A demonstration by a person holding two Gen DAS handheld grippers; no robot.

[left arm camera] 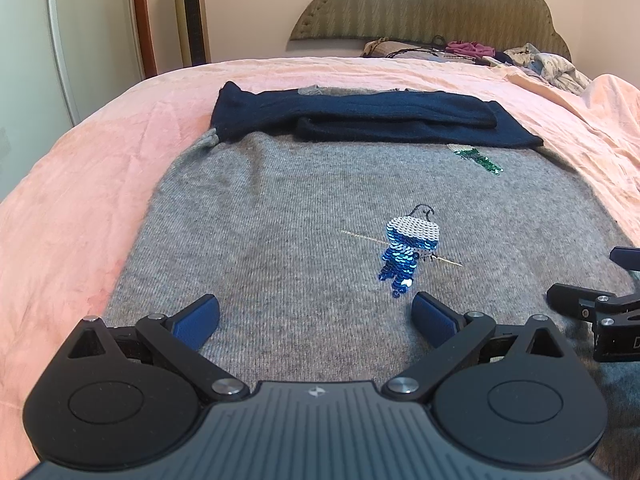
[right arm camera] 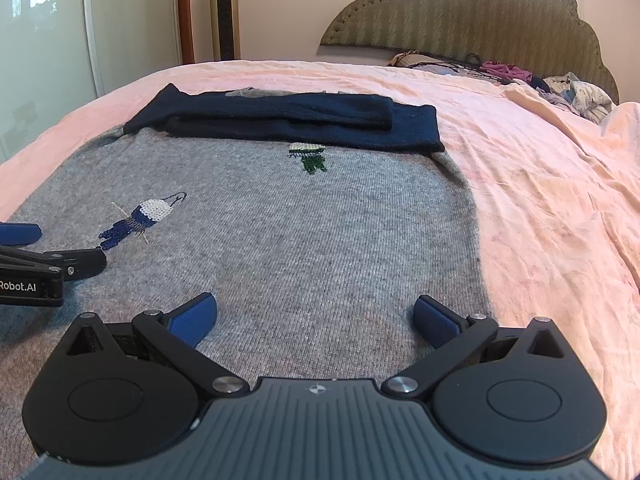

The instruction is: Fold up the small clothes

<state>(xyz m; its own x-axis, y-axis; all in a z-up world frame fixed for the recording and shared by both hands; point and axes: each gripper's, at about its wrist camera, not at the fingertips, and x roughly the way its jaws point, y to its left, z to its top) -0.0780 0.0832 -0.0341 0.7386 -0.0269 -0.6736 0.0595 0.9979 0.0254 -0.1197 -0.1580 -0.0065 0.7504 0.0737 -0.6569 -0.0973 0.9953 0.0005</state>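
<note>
The grey sweater [left arm camera: 280, 216] lies flat on the bed [left arm camera: 80, 200], spread over the pink sheet [right arm camera: 540, 200] with its body toward me. Both navy sleeves [left arm camera: 360, 120] are already folded across the far end, one stacked on the other, so the garment is now a tidy rectangle. That placement makes sense: with the sleeves tucked in, what is left, I judge, is to bring the near hem up over them.

I hold my left gripper [left arm camera: 316, 312] low over the near part of the sweater, just short of the blue sequin figure [left arm camera: 404, 256]. Its jaws are released, spread wide with nothing between them. My right gripper [right arm camera: 316, 312] sits beside it, over the right half of the near cloth, close to the sweater's right edge. Its jaws are also spread and empty. I keep them side by side and level because a fold across the width needs both bottom corners lifted together, or the knit will skew.

A second sequin figure, green [right arm camera: 312, 158], sits just below the sleeves. The sequin patches are stiffer than the knit, so I expect the fold line to behave better if it falls between them.

Other clothes [right arm camera: 576, 92] lie heaped by the headboard [right arm camera: 480, 12], well apart from this work.
</note>
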